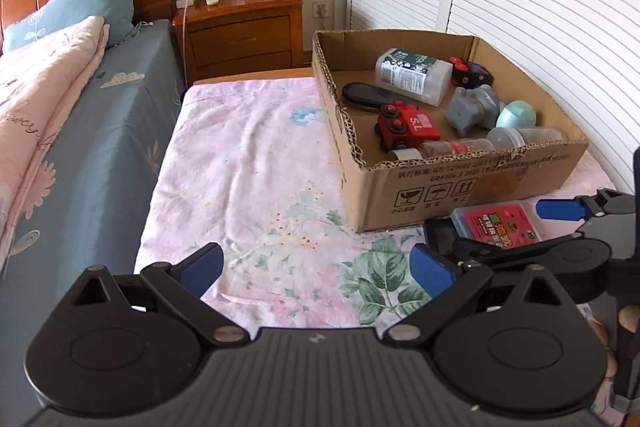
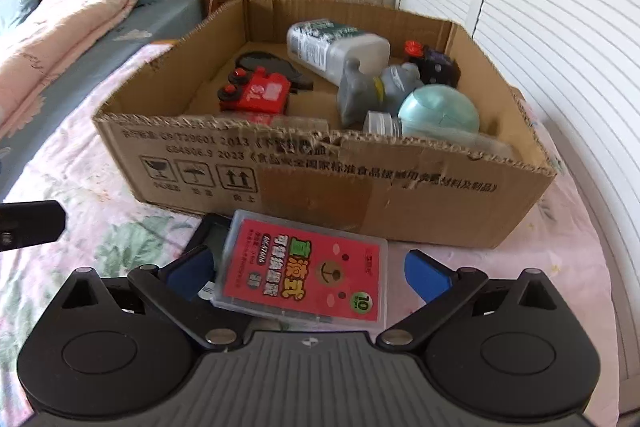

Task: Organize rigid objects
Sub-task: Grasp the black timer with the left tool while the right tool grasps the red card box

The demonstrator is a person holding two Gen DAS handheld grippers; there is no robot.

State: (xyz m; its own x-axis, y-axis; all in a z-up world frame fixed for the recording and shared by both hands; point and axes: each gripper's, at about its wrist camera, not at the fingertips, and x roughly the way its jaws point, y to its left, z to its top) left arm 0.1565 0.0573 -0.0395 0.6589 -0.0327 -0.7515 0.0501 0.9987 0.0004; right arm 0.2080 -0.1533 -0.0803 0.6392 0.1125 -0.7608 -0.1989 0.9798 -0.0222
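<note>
1. Right wrist view: right claw [image 2: 310, 273] spread wide, fingers either side of a clear flat case with a red label [image 2: 306, 277], gripping nothing; left pad close against the case's left edge, right pad [image 2: 426, 273] apart from its right edge.
2. Case lying on the floral sheet [image 2: 80, 187], partly overlapping a black flat object [image 2: 212, 233], just in front of the cardboard box [image 2: 400, 207].
3. Inside the box: red toy train [image 2: 256, 93], grey elephant figure [image 2: 368, 89], mint-green egg-shaped item [image 2: 438, 109], white labelled bottle [image 2: 332, 43], dark toy with red wheels [image 2: 434, 63], black flat oval piece [image 2: 272, 65].
4. Left wrist view: left claw [image 1: 318, 267] released and wide apart, empty, low over the sheet, left of the right claw.
5. Same view: red-labelled case on the sheet between the right claw's blue pads [image 1: 558, 209], just beside the box's front wall.
6. Beyond: bed with a blue pillow [image 1: 84, 7] and a wooden nightstand [image 1: 240, 35].
</note>
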